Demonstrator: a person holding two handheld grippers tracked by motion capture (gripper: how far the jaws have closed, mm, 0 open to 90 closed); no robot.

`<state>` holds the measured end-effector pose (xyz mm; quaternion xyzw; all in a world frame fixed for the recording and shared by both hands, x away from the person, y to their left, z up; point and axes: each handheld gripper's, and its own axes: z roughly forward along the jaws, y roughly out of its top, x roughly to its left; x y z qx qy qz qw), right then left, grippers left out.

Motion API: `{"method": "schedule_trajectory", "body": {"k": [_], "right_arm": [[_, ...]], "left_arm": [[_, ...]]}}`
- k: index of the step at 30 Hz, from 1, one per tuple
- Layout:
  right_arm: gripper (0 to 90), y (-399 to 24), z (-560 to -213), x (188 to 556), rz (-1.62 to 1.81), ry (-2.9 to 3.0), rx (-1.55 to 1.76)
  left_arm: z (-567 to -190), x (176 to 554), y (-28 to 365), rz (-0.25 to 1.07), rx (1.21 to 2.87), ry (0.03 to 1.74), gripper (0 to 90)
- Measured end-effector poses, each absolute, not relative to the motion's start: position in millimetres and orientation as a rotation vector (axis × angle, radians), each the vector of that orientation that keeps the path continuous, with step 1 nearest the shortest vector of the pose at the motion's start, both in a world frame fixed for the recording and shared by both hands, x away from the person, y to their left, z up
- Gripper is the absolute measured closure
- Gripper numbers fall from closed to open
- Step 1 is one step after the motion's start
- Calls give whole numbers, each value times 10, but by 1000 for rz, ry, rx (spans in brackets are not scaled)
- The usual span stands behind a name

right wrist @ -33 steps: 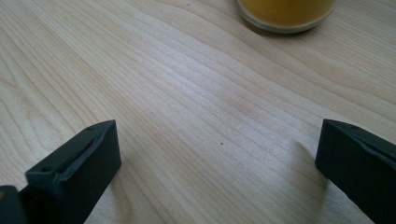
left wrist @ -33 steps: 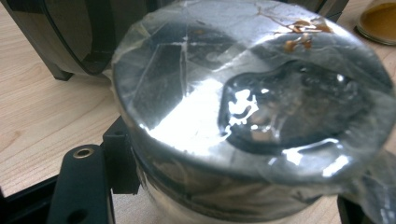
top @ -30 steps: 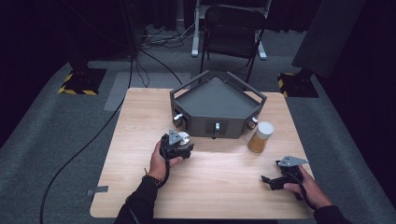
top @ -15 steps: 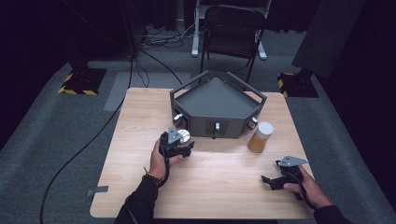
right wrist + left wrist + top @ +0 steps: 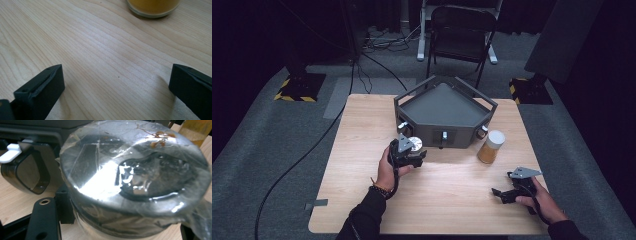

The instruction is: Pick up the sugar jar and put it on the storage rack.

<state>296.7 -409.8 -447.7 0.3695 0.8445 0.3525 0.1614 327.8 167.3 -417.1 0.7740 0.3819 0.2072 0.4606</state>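
Note:
My left gripper is shut on a round container with a shiny silver top, held just above the table in front of the dark tray. In the left gripper view the container is wrapped in clear film with brown smears on it, and it sits between the black fingers. My right gripper rests low at the table's front right. Its jaws stand wide open in the right gripper view, with bare wood between them.
A dark five-sided tray with knobs on its front wall stands at the back middle of the wooden table. An amber jar with a white lid stands right of it; its base lies ahead of the right gripper. A chair stands behind the table.
The left gripper has risen a little and shifted slightly right, with the container still in it. The right hand has kept still.

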Motion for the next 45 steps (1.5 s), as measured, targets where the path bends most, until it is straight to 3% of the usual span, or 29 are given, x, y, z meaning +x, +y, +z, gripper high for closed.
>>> {"method": "schedule_trajectory", "body": {"k": [45], "right_arm": [[0,-4098,-4477,2966,1006,2411,1055]], "left_arm": [[-3229,3591,1469,558,1772,888,307]]}}
